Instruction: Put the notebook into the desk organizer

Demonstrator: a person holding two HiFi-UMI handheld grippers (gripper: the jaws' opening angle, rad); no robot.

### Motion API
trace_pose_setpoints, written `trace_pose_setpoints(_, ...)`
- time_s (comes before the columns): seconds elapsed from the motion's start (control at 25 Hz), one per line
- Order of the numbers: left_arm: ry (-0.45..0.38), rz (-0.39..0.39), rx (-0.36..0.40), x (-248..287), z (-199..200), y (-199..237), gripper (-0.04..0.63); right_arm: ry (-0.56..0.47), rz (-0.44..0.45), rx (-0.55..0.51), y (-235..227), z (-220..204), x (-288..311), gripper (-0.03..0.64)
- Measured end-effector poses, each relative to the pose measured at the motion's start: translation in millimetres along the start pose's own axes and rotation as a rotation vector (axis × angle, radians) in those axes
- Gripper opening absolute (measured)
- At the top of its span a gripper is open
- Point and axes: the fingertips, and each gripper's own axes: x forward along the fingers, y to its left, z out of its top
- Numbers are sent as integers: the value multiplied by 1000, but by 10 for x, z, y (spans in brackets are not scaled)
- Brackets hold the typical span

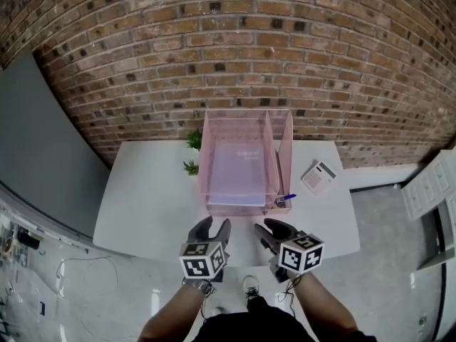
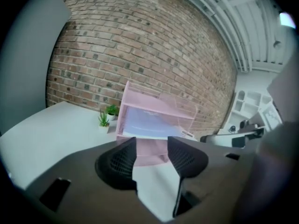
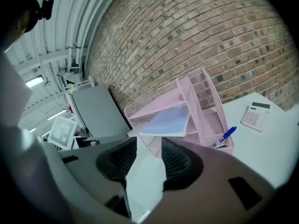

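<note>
Notebook [image 1: 236,171] lies in organizer [image 1: 286,144] tray (placement looks done); left gripper [image 1: 212,224] and right gripper [image 1: 273,228] empty, jaws apart, next just clear the desk [image 1: 146,194].

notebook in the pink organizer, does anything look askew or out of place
Only slightly. The notebook lies in a tray of the desk organizer, but in both gripper views its near edge juts a little past the tray's front. Nothing looks spilled or damaged.
</note>
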Motion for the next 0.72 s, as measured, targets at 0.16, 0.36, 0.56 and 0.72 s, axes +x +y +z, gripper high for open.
trace_pose_setpoints(0.16,-63,-76,123,-494,141,-213,88,-79,-13,-52,291,73,-186,75)
trace_pose_setpoints(0.36,-92,-137,221,-1115,110,-373,14,-160,-38,-122,782,41,-490,3)
trace_pose_setpoints(0.56,-89,-177,232,-1526,-89,-485,6,-174,-39,-184,1222,-120,-799,3)
trace_pose_setpoints(0.72,-79,-195,223,-1756,-283,-596,6,-169,-36,-220,1395,-241,-1014,3)
